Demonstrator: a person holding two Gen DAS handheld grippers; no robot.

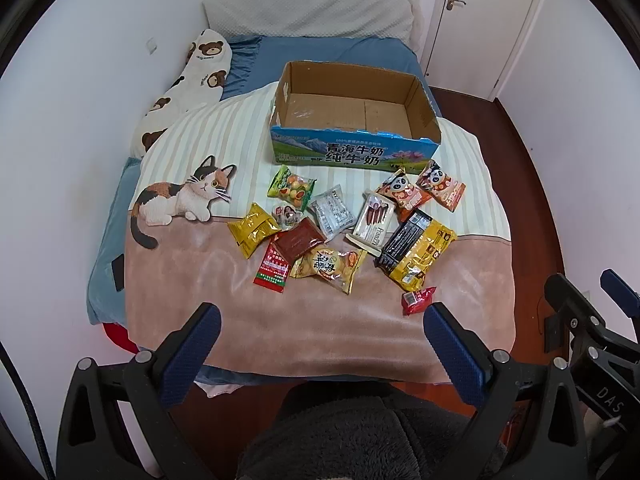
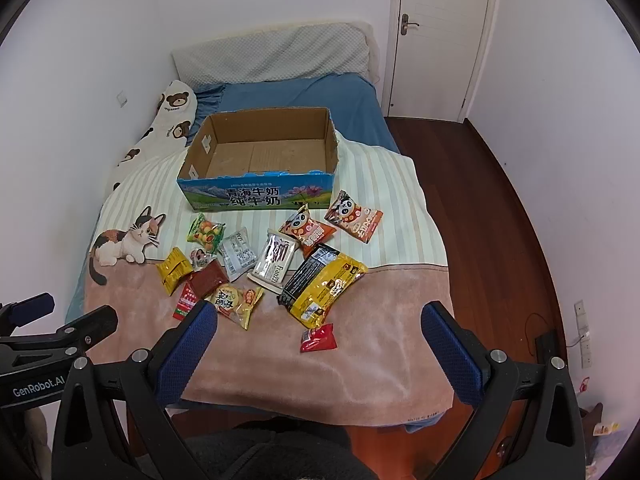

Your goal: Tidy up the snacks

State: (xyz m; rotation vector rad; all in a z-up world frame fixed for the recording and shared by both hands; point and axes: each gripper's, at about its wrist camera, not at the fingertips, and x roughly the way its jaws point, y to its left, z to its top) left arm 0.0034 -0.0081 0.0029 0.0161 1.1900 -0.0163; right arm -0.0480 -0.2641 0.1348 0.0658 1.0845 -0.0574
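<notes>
Several snack packets lie scattered on the bed blanket in front of an empty open cardboard box [image 1: 424, 118] [image 2: 332, 148] with a blue printed front. Among them are a big yellow and black bag [image 1: 418, 254] [image 2: 324, 284], a small red packet [image 1: 418, 300] [image 2: 319, 338], two panda packets [image 1: 442, 184] [image 2: 354, 216] and a green candy bag [image 1: 291, 186] [image 2: 206, 232]. My left gripper [image 1: 322, 320] is open and empty, held above the bed's near edge. My right gripper [image 2: 320, 318] is open and empty too, to the right of the left one.
The bed [image 1: 240, 320] stands against the left wall, with a bear-print pillow [image 1: 192, 80] and a grey pillow [image 1: 312, 10] at its head. Dark wood floor [image 2: 480, 220] runs along the right side to a white door [image 2: 440, 36]. A dark fuzzy garment [image 1: 352, 432] lies below the grippers.
</notes>
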